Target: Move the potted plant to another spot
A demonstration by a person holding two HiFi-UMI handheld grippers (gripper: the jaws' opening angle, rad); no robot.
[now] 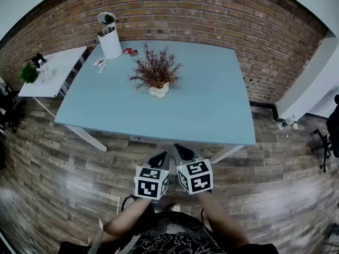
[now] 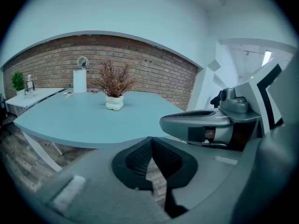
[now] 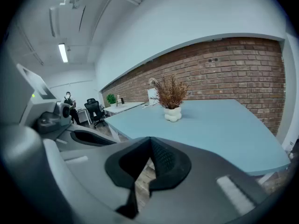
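Brick wall (image 1: pixel 212 15) stands behind the big blue table (image 1: pixel 212 110). The plant (image 1: pixel 156 67) sits in its white pot (image 1: pixel 158 91) near the middle of the table, a bit toward the wall. Both tongs are pinched tight with nothing in them. The left gripper (image 1: pixel 158 160) and right gripper (image 1: pixel 184 153) hang side by side over the wood floor (image 1: pixel 63 184), well away from the plant. So the job has not begun (nothing is touched yet). Reaching, grabbing, lifting and putting down are all left. The right gripper view shows a person (image 3: pixel 68 99) by a black chair (image 3: pixel 93 111) and ceiling lights (image 3: pixel 62 52), which the head view misses. Only the head view shows the arms (image 1: pixel 127 216) holding the tongs.
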